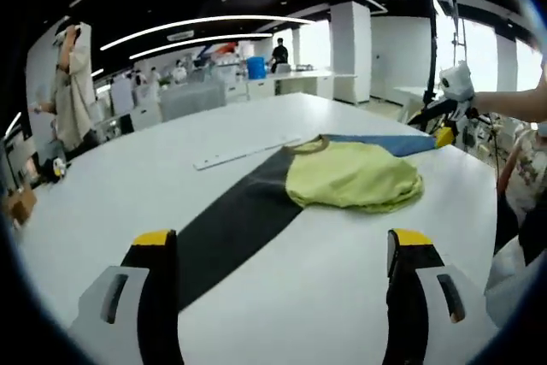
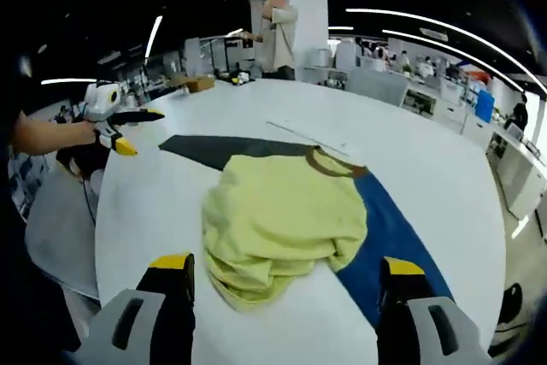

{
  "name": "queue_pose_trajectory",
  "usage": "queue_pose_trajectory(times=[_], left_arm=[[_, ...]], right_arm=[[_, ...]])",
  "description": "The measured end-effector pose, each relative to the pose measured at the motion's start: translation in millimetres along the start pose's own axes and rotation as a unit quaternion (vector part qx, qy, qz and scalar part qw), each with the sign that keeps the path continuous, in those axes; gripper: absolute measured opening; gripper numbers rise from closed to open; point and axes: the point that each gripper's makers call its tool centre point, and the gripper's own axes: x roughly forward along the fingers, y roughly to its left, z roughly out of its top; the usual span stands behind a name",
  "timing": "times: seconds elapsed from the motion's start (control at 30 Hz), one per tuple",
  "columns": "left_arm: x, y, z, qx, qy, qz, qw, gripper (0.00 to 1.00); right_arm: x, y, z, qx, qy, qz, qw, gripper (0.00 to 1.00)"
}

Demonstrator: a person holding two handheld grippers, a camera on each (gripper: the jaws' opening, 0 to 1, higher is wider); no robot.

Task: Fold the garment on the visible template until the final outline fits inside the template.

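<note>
Garment (image 2: 282, 224) bunched on the dark-and-blue template (image 2: 389, 237), straight ahead of my right tool (image 2: 286, 284), nearer than my left tool (image 1: 282, 254); both gape empty.

Open-plan lab or office hall: long white worktop (image 1: 282, 126), ceiling strip lights (image 1: 205, 21), desk rows, white pillars (image 1: 350, 49).

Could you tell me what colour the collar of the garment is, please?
Brown, on the crumpled yellow-green cloth garment; its collar shows best in the right gripper view.
</note>
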Motion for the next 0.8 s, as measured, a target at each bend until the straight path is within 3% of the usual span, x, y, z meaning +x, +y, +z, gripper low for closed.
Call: queue_pose_trajectory(times=[0.17, 0.37, 0.47, 0.63, 0.8], left_arm=[[-0.3, -20.9, 3.5, 0.005, 0.000, -0.021, 0.9998, 0.99], [-3.1, -42.6, 4.3, 0.005, -0.001, -0.049, 0.9988, 0.97], [-5.0, -49.3, 1.7, 0.014, 0.004, -0.055, 0.9984, 0.97], [-7.2, -58.6, 0.4, 0.017, 0.005, -0.063, 0.9978, 0.96], [-6.2, -69.8, -4.1, 0.040, 0.013, -0.071, 0.9966, 0.95]], right_arm=[[18.0, 30.8, 5.6, -0.037, 0.008, 0.024, 0.9990, 0.77], [39.1, 62.2, 12.1, -0.045, 0.012, 0.051, 0.9976, 0.66], [46.6, 77.3, 14.2, -0.057, 0.015, 0.065, 0.9962, 0.55], [57.1, 94.9, 14.7, -0.082, 0.027, 0.076, 0.9934, 0.45], [66.2, 102.5, 11.9, -0.094, 0.037, 0.080, 0.9916, 0.43]])
